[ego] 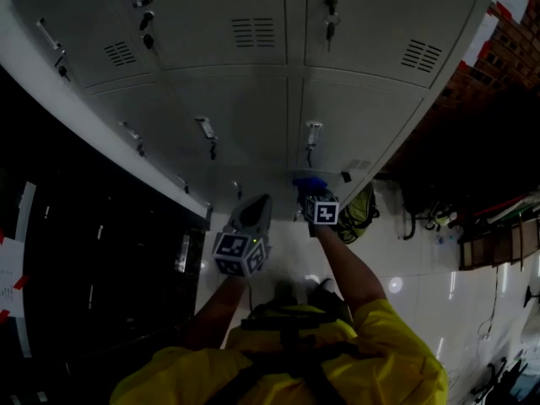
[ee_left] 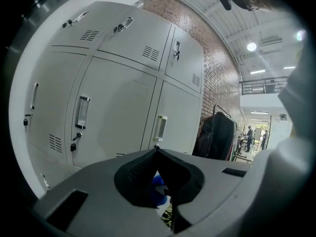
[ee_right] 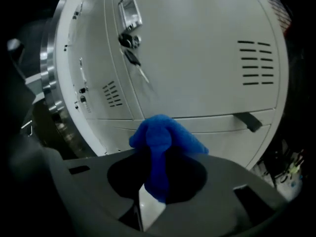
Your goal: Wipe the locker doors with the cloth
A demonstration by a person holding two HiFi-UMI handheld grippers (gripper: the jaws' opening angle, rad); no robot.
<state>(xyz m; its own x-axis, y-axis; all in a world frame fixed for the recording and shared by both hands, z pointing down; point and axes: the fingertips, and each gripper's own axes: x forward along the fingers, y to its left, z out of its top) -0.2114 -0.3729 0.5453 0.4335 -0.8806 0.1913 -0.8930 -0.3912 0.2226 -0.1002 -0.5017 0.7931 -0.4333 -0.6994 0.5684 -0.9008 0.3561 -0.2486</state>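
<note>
A bank of grey locker doors [ego: 253,99] fills the upper head view, with handles, keys and vents. My right gripper [ego: 310,199] is shut on a bunched blue cloth [ee_right: 165,139], held just in front of a lower locker door [ee_right: 197,58]; the same cloth [ego: 309,184] shows as a blue spot above the marker cube. My left gripper [ego: 253,211] hangs a little lower and to the left, its jaws shut with nothing held, pointing at the locker doors [ee_left: 118,107]. A bit of the blue cloth [ee_left: 158,190] shows past its jaws.
A dark cabinet [ego: 93,268] stands at the left of the lockers. A yellow-green bag [ego: 359,213] lies on the pale floor at the lockers' right end. A brick wall [ego: 498,49] and cluttered stands are at the right. A dark garment rack [ee_left: 217,132] stands beside the lockers.
</note>
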